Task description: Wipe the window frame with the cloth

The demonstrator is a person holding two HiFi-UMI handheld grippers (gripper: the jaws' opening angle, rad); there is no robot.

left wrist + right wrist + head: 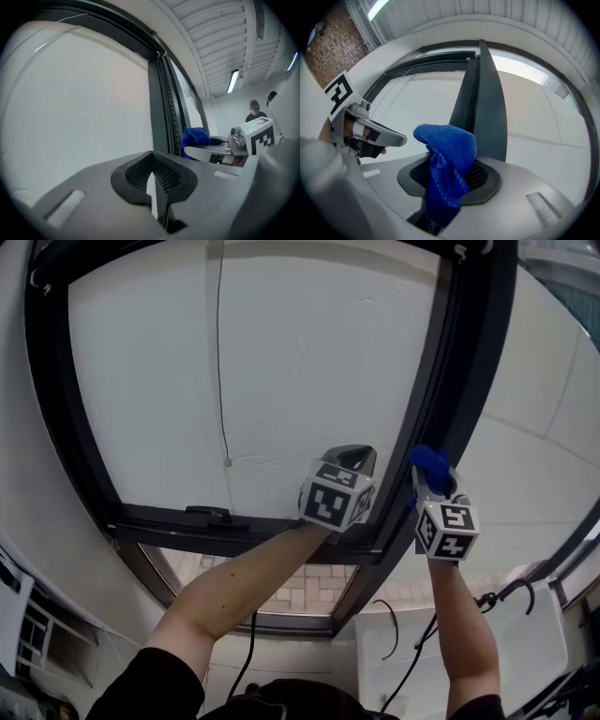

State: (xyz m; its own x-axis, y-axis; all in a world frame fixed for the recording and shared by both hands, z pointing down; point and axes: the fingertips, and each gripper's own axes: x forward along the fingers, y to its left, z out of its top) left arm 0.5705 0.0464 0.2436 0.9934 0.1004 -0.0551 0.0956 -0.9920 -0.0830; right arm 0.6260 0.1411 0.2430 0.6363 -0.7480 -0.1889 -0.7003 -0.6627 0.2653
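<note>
I've got the right gripper (434,482) clamped on the blue cloth (428,462), its bunched end pressed low on the window frame (448,381) upright for wiping. The left gripper (349,465) is closed on nothing, held clear beside it.

A crumpled blue microfibre cloth (449,154) is pinched between the jaws of the right gripper (451,180), with its free end bulging upward. It sits right at the upright bar of the black metal window frame (466,371), above the lower corner.
</note>
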